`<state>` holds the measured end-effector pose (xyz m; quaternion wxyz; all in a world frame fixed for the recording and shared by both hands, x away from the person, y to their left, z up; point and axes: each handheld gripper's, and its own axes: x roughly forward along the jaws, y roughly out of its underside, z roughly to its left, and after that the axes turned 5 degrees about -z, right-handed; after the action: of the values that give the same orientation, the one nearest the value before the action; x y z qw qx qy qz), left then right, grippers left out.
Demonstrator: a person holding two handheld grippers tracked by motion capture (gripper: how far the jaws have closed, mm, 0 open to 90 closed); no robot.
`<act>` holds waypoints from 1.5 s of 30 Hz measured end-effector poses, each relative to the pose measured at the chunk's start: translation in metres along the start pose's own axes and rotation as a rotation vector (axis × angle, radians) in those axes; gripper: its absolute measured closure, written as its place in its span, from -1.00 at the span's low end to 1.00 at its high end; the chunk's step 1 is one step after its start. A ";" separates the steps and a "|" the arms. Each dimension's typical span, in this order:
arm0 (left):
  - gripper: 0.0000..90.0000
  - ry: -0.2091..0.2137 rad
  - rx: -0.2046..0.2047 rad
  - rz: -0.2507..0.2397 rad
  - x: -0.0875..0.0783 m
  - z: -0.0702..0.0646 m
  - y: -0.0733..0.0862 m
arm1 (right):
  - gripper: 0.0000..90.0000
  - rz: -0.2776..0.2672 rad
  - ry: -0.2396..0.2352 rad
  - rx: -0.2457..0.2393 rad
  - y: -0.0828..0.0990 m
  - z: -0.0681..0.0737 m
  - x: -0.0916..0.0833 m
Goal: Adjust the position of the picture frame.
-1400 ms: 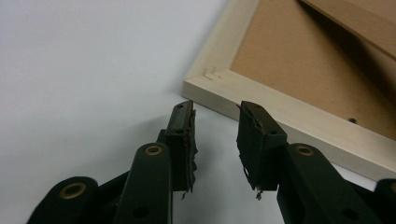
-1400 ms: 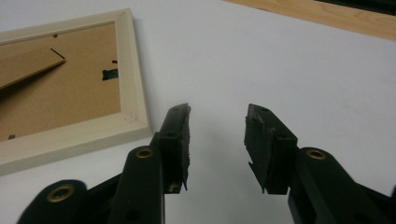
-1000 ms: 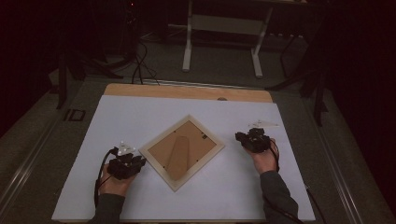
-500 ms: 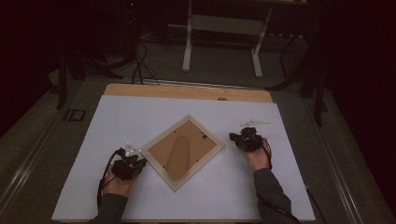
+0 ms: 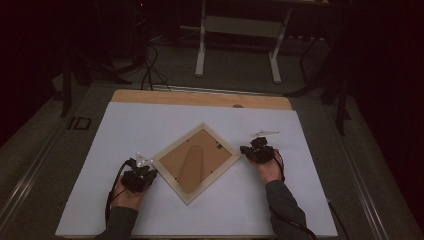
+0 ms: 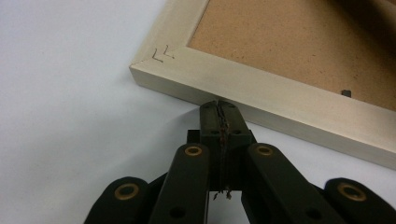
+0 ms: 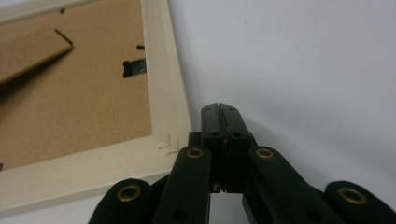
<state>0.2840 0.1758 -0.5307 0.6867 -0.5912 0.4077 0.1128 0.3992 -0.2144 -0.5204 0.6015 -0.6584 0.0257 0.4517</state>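
A pale wooden picture frame [image 5: 196, 162] lies face down, turned like a diamond, on a white sheet [image 5: 300, 200]; its brown backing and folded stand face up. My left gripper [image 5: 151, 172] is at the frame's left corner. In the left gripper view my left gripper [image 6: 218, 105] is shut with nothing between the jaws, its tips against the outer edge of the frame [image 6: 261, 93]. My right gripper [image 5: 244, 149] sits at the frame's right corner. In the right gripper view my right gripper [image 7: 219, 108] is shut and empty, just beside the corner of the frame [image 7: 163, 93] on the sheet.
The sheet covers a table whose wooden far edge [image 5: 200, 97] shows beyond it. On the dark floor behind stand a metal stand's legs [image 5: 201, 55] and some cables [image 5: 147, 70]. Bare sheet lies all around the frame.
My right gripper has moved left and slightly toward me, up to the frame's right corner. The left gripper has hardly moved. The frame has stayed in place.
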 end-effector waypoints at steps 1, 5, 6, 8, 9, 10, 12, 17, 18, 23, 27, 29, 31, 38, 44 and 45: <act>1.00 -0.002 0.001 0.000 0.000 -0.001 0.000 | 1.00 0.004 -0.002 0.002 0.001 0.000 0.000; 1.00 -0.008 0.007 0.002 0.003 -0.002 -0.003 | 1.00 0.006 -0.004 0.011 0.003 -0.001 0.000; 1.00 -0.007 0.014 0.002 0.004 -0.003 -0.004 | 1.00 0.011 -0.003 0.016 0.004 -0.001 0.000; 1.00 -0.006 0.022 0.004 0.008 -0.004 -0.008 | 1.00 0.025 -0.001 0.020 0.006 -0.001 0.000; 1.00 -0.003 0.023 0.005 0.009 -0.004 -0.009 | 1.00 0.025 -0.001 0.018 0.007 -0.001 0.000; 1.00 -0.004 0.025 0.002 0.011 -0.005 -0.011 | 1.00 0.025 0.001 0.018 0.008 0.000 0.000; 1.00 -0.006 0.035 0.007 0.013 -0.006 -0.013 | 1.00 0.024 -0.002 0.012 0.010 0.002 0.000; 1.00 -0.004 0.024 0.005 0.014 -0.006 -0.014 | 1.00 0.032 -0.005 0.007 0.011 0.004 0.000; 1.00 -0.004 0.023 0.005 0.014 -0.006 -0.014 | 1.00 0.031 -0.003 0.007 0.011 0.005 0.000; 1.00 0.018 0.035 0.003 0.015 -0.012 -0.015 | 1.00 0.041 0.003 0.007 0.013 0.005 0.000; 1.00 -0.001 0.070 0.014 0.017 -0.019 -0.017 | 1.00 0.043 0.011 0.011 0.013 0.004 0.000; 1.00 0.000 0.067 0.013 0.017 -0.020 -0.018 | 1.00 0.045 0.015 0.010 0.013 0.004 0.000; 1.00 0.000 0.069 0.013 0.017 -0.022 -0.018 | 1.00 0.046 0.015 0.013 0.013 0.003 0.000; 1.00 0.019 0.073 0.024 0.014 -0.029 -0.016 | 1.00 0.045 0.016 0.030 0.014 0.002 -0.002; 1.00 0.069 0.044 0.015 0.009 -0.035 -0.009 | 1.00 0.037 0.006 0.034 0.016 0.000 -0.004; 1.00 0.113 0.026 0.006 0.006 -0.036 -0.004 | 1.00 0.036 0.003 0.033 0.017 -0.001 -0.004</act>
<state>0.2747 0.1399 -0.5305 0.6698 -0.5863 0.4492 0.0762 0.3872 -0.2221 -0.5310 0.6041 -0.6486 0.0459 0.4608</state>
